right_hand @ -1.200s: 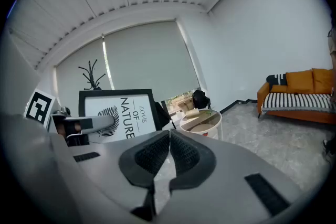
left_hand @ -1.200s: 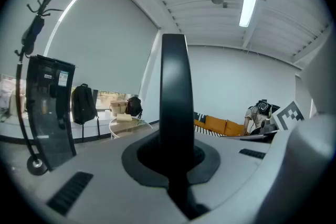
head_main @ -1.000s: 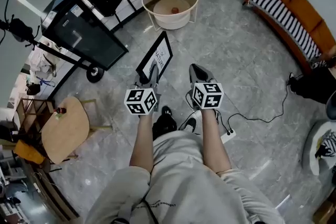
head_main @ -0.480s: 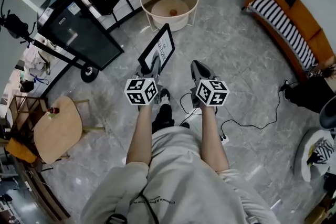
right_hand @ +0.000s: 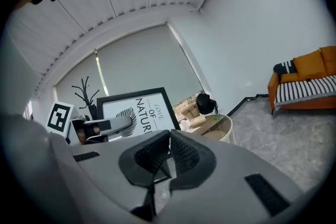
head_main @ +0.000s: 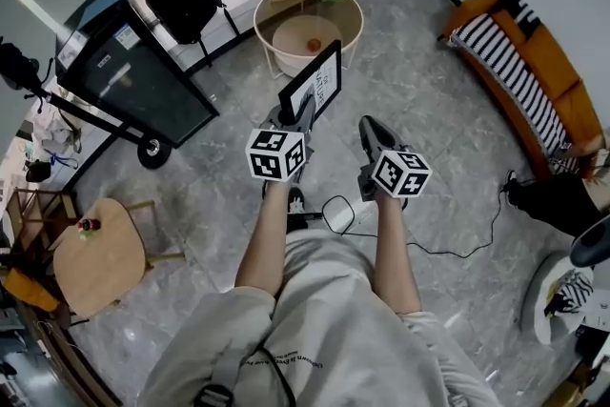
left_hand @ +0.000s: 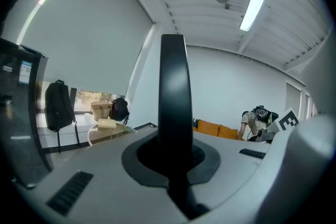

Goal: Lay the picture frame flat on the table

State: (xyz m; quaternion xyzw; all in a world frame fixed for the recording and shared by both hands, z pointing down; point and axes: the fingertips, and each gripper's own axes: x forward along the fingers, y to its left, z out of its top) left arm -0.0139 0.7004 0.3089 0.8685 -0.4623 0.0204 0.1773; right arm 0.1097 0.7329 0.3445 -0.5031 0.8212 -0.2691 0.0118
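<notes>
My left gripper (head_main: 297, 113) has its jaws closed down tight on the picture frame (head_main: 315, 83), pinching it at the lower edge. In the left gripper view the frame's dark edge stands straight up between the jaws toward 12 o'clock. The frame is upright in the grip, not lying on anything, and its white printed face with black lettering is turned toward 3 o'clock, where the right gripper view sees it plainly. In the head view the frame sits at 12 o'clock from my left forearm, and its top corner overlaps the near rim of the round table (head_main: 260, 29), which lies just beyond it, also at 12 o'clock. My right gripper (head_main: 370, 130) is just beside the left one at its 3 o'clock, apart from the frame, with its ribbed pads pressed together and nothing between them. A striped orange sofa (head_main: 534, 48) runs along the wall at 2 o'clock, a cable (head_main: 448, 238) trails over the grey floor (head_main: 429, 100) at 4 o'clock, and a small wooden side table (head_main: 95, 257) stands at 8 o'clock.
</notes>
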